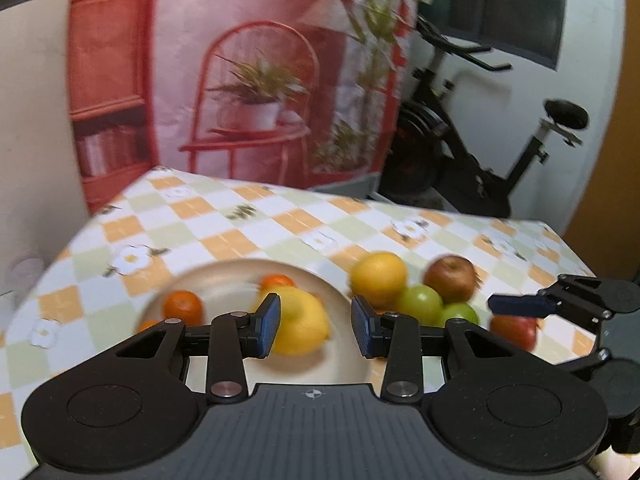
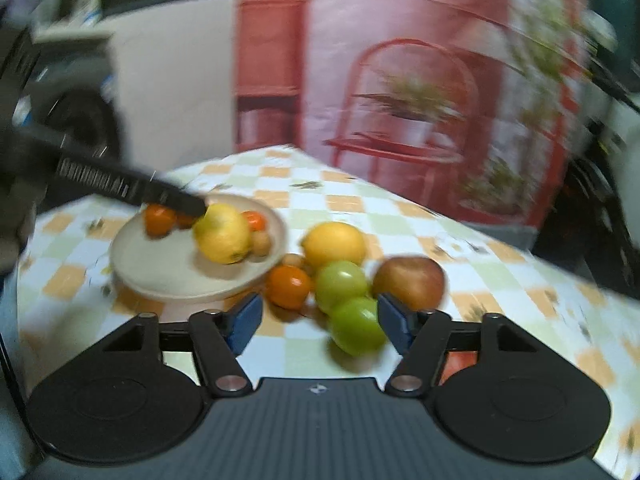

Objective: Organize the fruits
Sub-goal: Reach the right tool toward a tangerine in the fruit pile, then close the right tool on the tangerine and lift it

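A beige plate (image 1: 224, 272) holds a big yellow lemon (image 1: 300, 324) and small oranges (image 1: 182, 306). My left gripper (image 1: 316, 326) hovers open over the plate; the lemon lies just beyond its left pad and nothing is pressed. In the right wrist view its dark finger (image 2: 176, 198) reaches the lemon (image 2: 222, 234) on the plate (image 2: 140, 276). My right gripper (image 2: 320, 322) is open over the loose pile. A green apple (image 2: 356, 326) lies between its pads, close to the right one. Beside it sit another green apple (image 2: 340, 284), an orange (image 2: 288, 286), a second lemon (image 2: 334, 244) and a brownish apple (image 2: 408, 280).
The table wears an orange, green and white checked cloth (image 1: 248, 236). A red apple (image 1: 514, 330) lies under the right gripper's finger (image 1: 516, 306). Small brown fruits (image 2: 262, 244) sit on and beside the plate. An exercise bike (image 1: 472, 152) and a printed backdrop (image 1: 240, 80) stand behind the table.
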Demonstrator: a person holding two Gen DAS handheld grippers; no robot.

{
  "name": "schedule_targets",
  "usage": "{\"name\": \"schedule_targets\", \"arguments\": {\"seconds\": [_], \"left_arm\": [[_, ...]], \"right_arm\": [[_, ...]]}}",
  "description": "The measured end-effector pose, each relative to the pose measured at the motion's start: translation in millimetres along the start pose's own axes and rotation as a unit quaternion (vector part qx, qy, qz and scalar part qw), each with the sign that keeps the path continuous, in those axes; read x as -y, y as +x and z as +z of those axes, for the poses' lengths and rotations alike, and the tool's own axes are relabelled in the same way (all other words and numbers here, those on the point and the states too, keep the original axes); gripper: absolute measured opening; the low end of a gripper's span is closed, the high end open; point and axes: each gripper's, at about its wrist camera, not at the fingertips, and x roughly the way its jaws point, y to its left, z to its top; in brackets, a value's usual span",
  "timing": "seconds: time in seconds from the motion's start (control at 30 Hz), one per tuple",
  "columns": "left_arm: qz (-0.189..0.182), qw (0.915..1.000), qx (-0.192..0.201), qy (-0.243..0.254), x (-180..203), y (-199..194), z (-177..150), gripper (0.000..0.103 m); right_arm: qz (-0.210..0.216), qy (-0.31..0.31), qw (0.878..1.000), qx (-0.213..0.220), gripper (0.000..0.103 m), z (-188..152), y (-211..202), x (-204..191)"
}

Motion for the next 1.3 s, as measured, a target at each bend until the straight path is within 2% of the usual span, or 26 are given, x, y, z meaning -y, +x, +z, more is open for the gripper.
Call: {"name": "schedule_targets", "arguments": {"seconds": [0.07, 0.13, 0.23, 0.3, 0.63, 0.67, 0.73, 0.93, 1.13, 1.3], "left_arm": [[0.003, 0.9999, 0.002, -0.010, -7.0, -1.7, 2.5, 0.041], [-0.002, 0.9998, -0.003, -0.018, -11.4, -2.4, 0.3, 0.041], [-0.004, 0.9998, -0.007, -0.019, -14.0, -2.2, -5.5, 0.041], [-0.006, 0.9996, -0.010, -0.024, -17.1, -0.9, -8.2, 0.041], [-0.027, 0.9988, -0.021, -0.036, -19.7, 4.3, -15.7, 0.041], [-0.028, 0.9987, -0.023, -0.035, -19.0, 5.0, -17.0, 0.041], [-0.030, 0.9987, -0.025, -0.034, -17.8, 5.5, -18.2, 0.041], [-0.041, 0.9981, -0.032, -0.033, -14.4, 8.6, -19.0, 0.041], [-0.068, 0.9962, -0.050, -0.022, -0.9, 16.0, -25.0, 0.041], [-0.084, 0.9946, -0.061, -0.010, 8.8, 29.0, -23.9, 0.035]], "right_arm": [[0.010, -0.059, 0.998, -0.009, 0.055, 6.5, 14.2, -10.0], [0.021, -0.108, 0.994, -0.019, 0.054, 10.7, 28.5, -18.8], [0.038, -0.172, 0.983, -0.044, 0.047, 12.2, 52.3, -30.9], [0.042, -0.207, 0.975, -0.063, 0.047, 11.8, 66.3, -37.8], [0.031, -0.286, 0.952, -0.103, 0.047, 10.2, 105.6, -47.0], [0.029, -0.289, 0.951, -0.105, 0.044, 9.7, 108.1, -47.9], [0.021, -0.285, 0.953, -0.102, 0.039, 10.5, 108.2, -47.9], [0.039, -0.212, 0.971, -0.098, 0.038, 13.2, 94.0, -39.1], [0.029, -0.076, 0.995, -0.064, 0.038, 5.3, 58.8, -24.1], [0.008, 0.011, 0.999, -0.040, 0.038, -16.0, 24.6, -14.3]]}}
